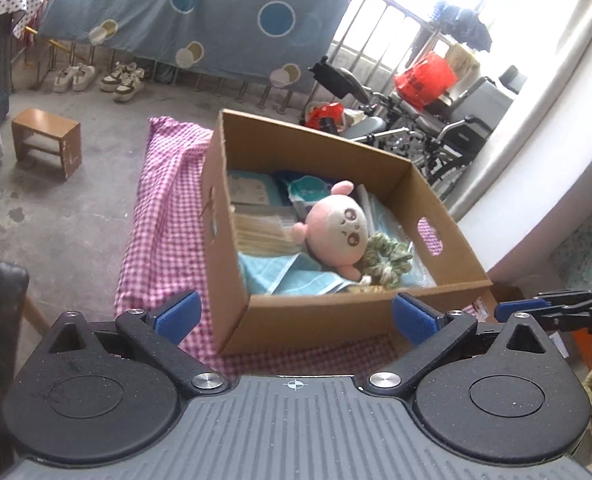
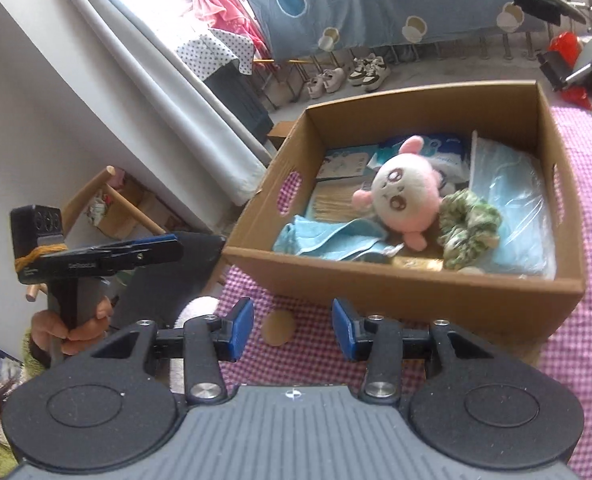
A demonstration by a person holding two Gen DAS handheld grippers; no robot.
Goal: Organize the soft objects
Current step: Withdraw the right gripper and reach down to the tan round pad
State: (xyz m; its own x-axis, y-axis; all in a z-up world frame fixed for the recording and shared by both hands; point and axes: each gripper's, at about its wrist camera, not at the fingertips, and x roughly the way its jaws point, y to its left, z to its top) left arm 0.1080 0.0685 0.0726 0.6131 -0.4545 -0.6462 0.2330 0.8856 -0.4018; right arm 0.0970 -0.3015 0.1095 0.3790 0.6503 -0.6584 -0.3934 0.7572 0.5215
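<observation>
Pink plush (image 1: 337,232) in cardboard box (image 1: 319,316); both grippers — left (image 1: 296,314), right (image 2: 293,330) — empty, jaws apart.

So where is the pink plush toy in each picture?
Left wrist view: the pink plush toy lies inside the cardboard box, right of centre.
Right wrist view: the toy lies mid-box, above centre.
Shared landmark: the green scrunchie touching the toy's right side in both.
</observation>
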